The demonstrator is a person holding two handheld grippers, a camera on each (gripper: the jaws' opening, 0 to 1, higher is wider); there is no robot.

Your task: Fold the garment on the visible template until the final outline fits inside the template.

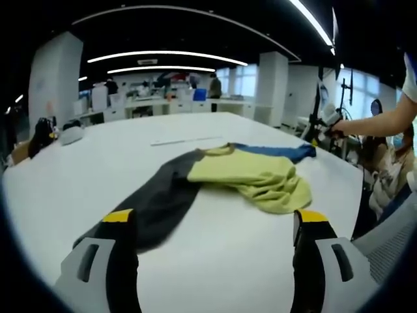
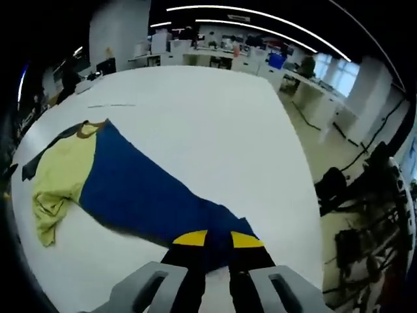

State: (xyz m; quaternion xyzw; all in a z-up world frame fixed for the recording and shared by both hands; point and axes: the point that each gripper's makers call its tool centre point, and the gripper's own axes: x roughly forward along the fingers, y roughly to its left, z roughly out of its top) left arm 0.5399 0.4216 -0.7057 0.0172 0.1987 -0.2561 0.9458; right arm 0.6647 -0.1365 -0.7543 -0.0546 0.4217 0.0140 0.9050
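fingers point(image 1: 117, 261): black, yellow tips | housings grey | sleeve point(image 1: 410, 78) white

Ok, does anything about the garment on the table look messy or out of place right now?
Yes. The yellow, blue and dark grey garment lies bunched and wrinkled on the white table, sleeves stretched out to opposite sides. The right tool is shut on the blue sleeve; the left tool is open.

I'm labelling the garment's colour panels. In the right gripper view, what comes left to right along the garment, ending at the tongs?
Dark sleeve → yellow body → blue sleeve → right tongs, shut on the blue sleeve's end.
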